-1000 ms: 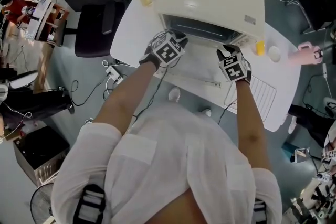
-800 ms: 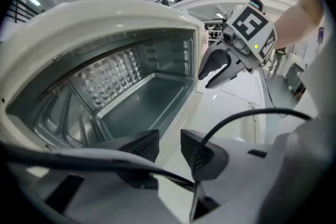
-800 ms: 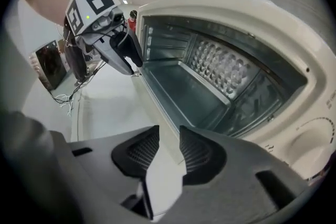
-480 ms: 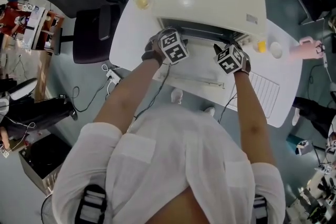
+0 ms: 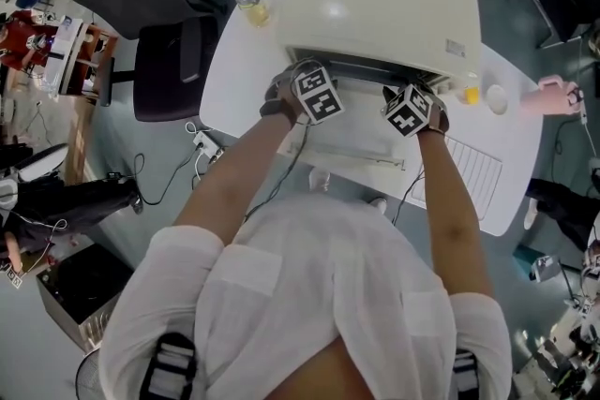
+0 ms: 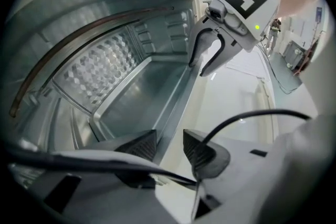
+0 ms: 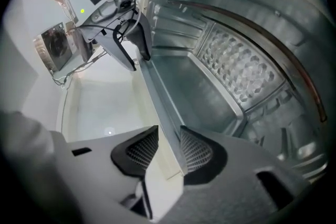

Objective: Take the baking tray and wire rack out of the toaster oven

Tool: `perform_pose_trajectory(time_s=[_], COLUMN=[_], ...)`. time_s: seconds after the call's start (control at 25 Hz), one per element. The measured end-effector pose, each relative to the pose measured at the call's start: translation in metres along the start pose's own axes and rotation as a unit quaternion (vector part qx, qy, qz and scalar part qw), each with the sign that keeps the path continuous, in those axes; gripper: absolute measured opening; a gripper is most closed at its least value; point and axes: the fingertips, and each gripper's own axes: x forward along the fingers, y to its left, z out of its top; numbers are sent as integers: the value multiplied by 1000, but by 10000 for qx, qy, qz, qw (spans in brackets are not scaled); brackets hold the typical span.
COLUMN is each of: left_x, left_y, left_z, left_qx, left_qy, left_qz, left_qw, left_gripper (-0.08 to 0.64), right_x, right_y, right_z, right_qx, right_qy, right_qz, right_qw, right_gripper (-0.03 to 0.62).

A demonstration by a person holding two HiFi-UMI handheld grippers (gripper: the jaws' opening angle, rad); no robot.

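Observation:
The cream toaster oven (image 5: 384, 5) stands on a white table with its door (image 5: 361, 140) folded down. The grey baking tray (image 6: 136, 97) (image 7: 194, 92) sits inside on the oven floor. My left gripper (image 5: 314, 89) (image 6: 169, 147) is at the left of the oven mouth. Its jaws have just been opening and stand open, with the tray's front rim running into the gap. My right gripper (image 5: 411, 108) (image 7: 169, 148) is at the right of the mouth, its jaws also opening and astride the same rim. The wire rack (image 5: 473, 169) lies on the table right of the door.
A jar of yellow liquid (image 5: 251, 3) stands at the oven's left. A small yellow thing (image 5: 466, 89) and a white round lid (image 5: 494, 98) lie at its right, a pink object (image 5: 548, 96) beyond. A black office chair (image 5: 169, 42) stands left of the table.
Both hands have moved forward and down to the oven mouth, and both marker cubes have rolled. The wire rack on the table has not moved.

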Motion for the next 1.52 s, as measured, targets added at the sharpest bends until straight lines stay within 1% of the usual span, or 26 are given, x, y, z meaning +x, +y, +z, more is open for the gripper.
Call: perform_pose_trajectory(time_s=[0.12, 0.24, 0.36, 0.56, 1.08, 1.24, 1.32, 1.52], left_x=[4, 5, 6, -2, -21, -22, -23, -28], left_y=[-1, 3, 1, -11, -56, -68, -71, -73], left_z=[-2, -1, -2, -3, -19, -25, -26, -25], left_qx=[94, 26, 13, -86, -146, -147, -211, -556], left_qy=[114, 148, 202, 230, 207, 228, 208, 57], left_qz=[18, 63, 19, -171, -325, -399, -455, -554], left_qw=[9999, 9999, 9998, 9996, 9992, 9988, 9985, 9969], left_gripper=[136, 110, 107, 107, 107, 108, 110, 126], right_x=[1, 1, 1, -7, -25, -26, -26, -30], right_y=[2, -1, 0, 11, 56, 68, 71, 71], right_z=[-2, -1, -3, -7, -21, -26, -28, -28], right_qx=[-52, -55, -31, 55, 85, 69, 134, 415], right_qy=[66, 82, 101, 67, -27, -10, -16, -49], right_qz=[-7, -66, -55, 62, 115, 206, 274, 356], right_qw=[10000, 9999, 9999, 9999, 9999, 9998, 9995, 9985], right_gripper=[130, 115, 109, 109, 110, 112, 114, 129])
